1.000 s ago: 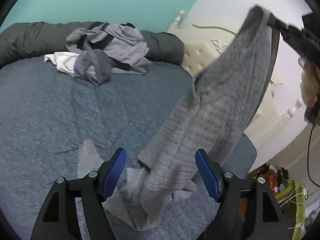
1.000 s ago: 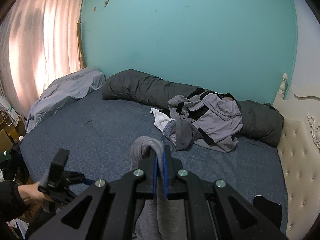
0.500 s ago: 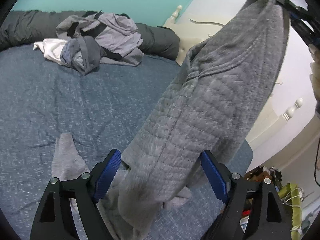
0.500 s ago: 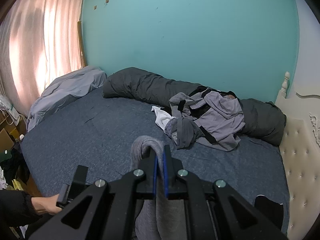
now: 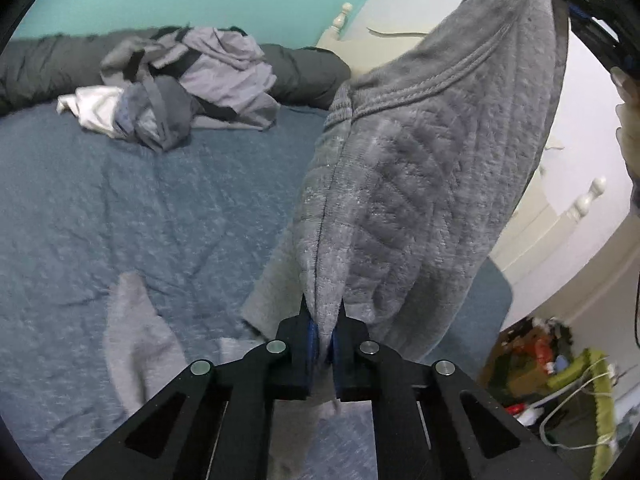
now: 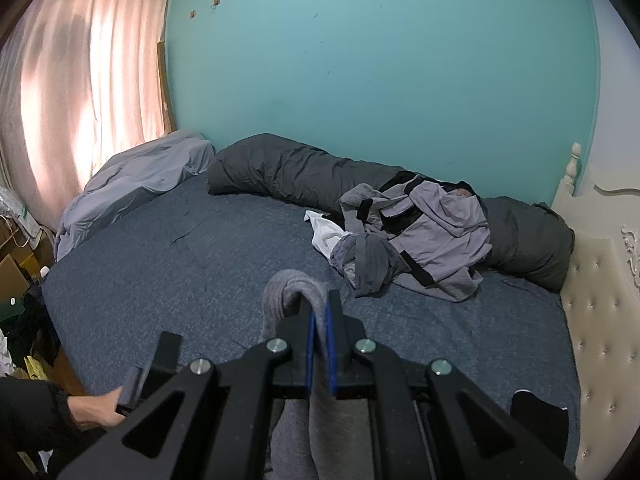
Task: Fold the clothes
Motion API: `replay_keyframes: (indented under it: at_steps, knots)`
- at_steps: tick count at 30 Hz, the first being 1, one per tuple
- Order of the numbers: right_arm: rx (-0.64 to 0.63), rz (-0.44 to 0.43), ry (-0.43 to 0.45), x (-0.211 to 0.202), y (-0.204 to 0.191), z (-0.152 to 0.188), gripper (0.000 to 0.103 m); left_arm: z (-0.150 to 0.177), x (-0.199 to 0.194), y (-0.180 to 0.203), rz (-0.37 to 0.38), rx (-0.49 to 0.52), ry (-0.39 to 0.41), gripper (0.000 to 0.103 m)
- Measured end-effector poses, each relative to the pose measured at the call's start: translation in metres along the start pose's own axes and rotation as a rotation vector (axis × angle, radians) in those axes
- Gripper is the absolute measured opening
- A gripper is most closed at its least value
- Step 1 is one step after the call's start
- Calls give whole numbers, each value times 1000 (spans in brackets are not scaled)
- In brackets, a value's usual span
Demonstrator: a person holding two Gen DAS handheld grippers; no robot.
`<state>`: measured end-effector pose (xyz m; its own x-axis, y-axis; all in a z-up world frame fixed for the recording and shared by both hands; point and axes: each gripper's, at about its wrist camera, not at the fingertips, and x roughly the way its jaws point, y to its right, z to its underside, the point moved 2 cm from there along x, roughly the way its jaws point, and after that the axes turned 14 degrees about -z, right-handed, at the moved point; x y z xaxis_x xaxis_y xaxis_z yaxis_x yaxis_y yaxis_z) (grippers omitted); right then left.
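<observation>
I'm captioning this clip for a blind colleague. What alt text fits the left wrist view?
The left gripper is shut on a fold of a grey quilted garment, which hangs from its top corner at upper right. Below lies a blue bedspread; a heap of grey and white clothes rests against a dark bolster before a teal wall.

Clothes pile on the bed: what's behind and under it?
Behind the clothes pile lies a dark rolled duvet against the wall. Under it, blue bedspread; anything beneath the pile is hidden.
</observation>
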<state>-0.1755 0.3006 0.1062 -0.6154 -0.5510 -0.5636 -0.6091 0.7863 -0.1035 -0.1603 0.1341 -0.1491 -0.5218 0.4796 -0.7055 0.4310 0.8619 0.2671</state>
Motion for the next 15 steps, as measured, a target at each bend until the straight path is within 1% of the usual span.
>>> replay_keyframes:
  at_steps: [1,6,9,15]
  knots:
    - [4,2,7,-3,1,0,5,-3,-5,-3,-15,-3,11,5]
    - [12,11,68,-26,1,-4,5,-37,-67,-27,-125,-34,119,5]
    - [6,12,111,-46,-3,-12,5,-63,-105,-33,-194,-19,164,5]
    - [-17,23,199,-94,-15,-39,5,-126,-206,-30,-300,31,289,4]
